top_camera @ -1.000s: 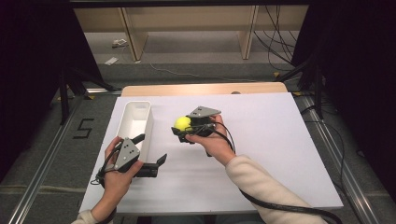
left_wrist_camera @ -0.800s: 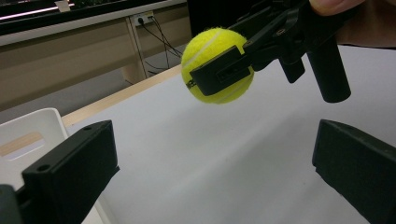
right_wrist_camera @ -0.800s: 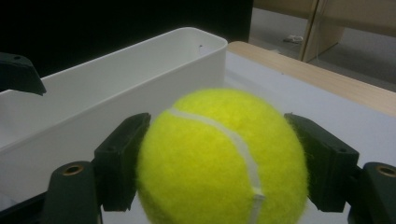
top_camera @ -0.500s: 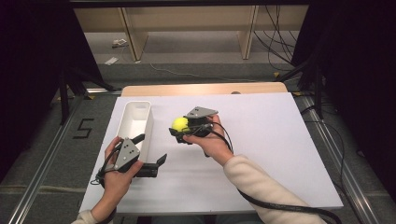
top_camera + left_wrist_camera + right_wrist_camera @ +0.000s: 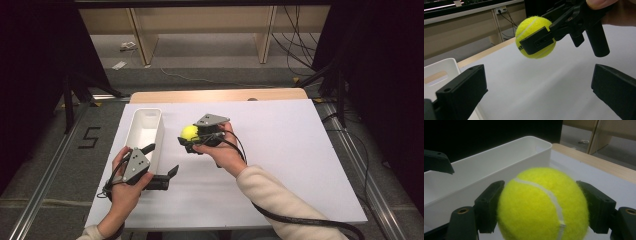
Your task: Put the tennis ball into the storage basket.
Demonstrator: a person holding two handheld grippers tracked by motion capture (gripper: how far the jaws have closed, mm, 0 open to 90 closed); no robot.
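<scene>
Carrying the tennis ball (image 5: 189, 132) above the tabletop (image 5: 300, 150), the right gripper (image 5: 192, 137) has its 2 fingers clamped on it, just beside the white bin (image 5: 145, 131). The left gripper (image 5: 159, 164) waits with fingers apart. Next, I judge: shift over the bin and release.

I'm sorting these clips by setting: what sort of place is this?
Probably a lab or recording studio rather than a home: a white foam board covers the table, black curtains hang at both sides, and cables trail across a bare floor.
</scene>
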